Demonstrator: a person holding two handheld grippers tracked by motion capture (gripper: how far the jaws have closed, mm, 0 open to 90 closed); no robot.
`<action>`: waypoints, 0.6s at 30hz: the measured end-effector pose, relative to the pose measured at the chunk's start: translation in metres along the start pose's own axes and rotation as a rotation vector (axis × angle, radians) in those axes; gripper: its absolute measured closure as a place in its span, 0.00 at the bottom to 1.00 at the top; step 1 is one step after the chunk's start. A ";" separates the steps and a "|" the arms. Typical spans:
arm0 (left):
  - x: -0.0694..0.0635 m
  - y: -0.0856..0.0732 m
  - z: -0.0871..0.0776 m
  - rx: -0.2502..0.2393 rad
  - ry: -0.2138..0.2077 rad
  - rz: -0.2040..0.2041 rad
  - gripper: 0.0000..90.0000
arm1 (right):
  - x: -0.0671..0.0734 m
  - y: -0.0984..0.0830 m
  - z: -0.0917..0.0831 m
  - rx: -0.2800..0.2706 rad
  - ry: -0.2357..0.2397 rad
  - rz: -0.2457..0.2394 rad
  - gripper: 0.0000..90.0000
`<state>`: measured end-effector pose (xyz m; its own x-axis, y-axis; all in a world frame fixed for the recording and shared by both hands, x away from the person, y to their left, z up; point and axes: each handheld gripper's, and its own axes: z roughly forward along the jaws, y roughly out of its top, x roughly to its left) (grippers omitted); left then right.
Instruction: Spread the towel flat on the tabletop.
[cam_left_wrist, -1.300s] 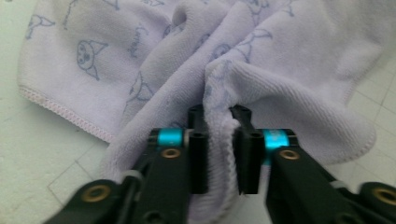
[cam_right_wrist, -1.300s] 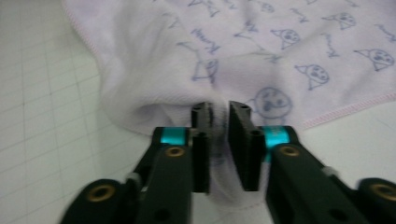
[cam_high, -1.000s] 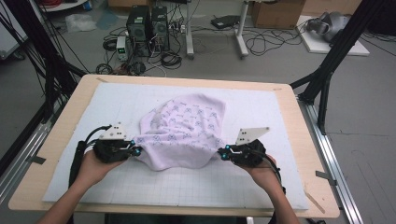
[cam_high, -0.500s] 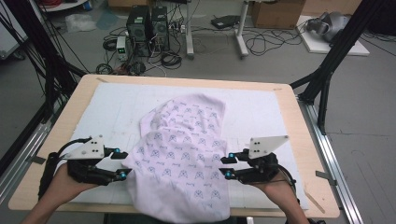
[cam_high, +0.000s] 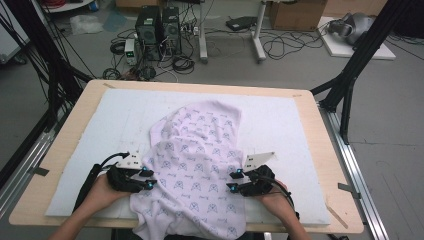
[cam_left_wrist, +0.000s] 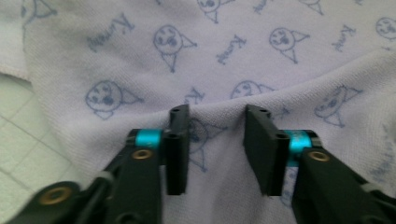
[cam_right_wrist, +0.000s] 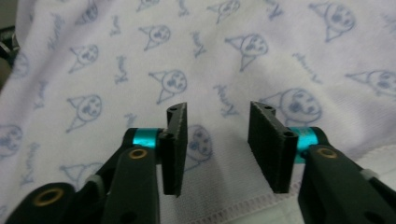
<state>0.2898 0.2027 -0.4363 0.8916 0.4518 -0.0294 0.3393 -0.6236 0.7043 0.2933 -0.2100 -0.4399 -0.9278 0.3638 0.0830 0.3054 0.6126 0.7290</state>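
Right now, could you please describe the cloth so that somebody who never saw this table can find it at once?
On the wooden table lies a white mat. In the mat's middle, spilling over the near edge, is the cloth, pale lilac. Its small blue printed cartoon faces and words set it apart from the plain mat.

Free room: bare white mat was left open to the left and right of the towel and behind it | Obstacle: the towel was spread across the middle and draped over the near table edge | Flanks: 2 grippers, left gripper and right gripper, were set against the towel's sides, jaws parted.
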 end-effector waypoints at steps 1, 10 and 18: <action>-0.002 0.000 0.000 0.002 0.002 0.002 0.84 | 0.001 -0.001 0.003 0.019 0.010 -0.003 0.75; -0.022 -0.006 -0.020 0.006 -0.021 0.039 0.97 | 0.015 -0.003 -0.001 -0.008 0.087 -0.017 0.98; -0.058 -0.016 -0.059 -0.059 -0.054 0.081 0.97 | 0.053 -0.001 -0.030 -0.060 0.160 -0.057 0.98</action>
<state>0.2153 0.2243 -0.4039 0.9307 0.3656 -0.0079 0.2488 -0.6173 0.7463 0.2369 -0.2126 -0.4156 -0.9670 0.2104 0.1439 0.2425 0.5846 0.7743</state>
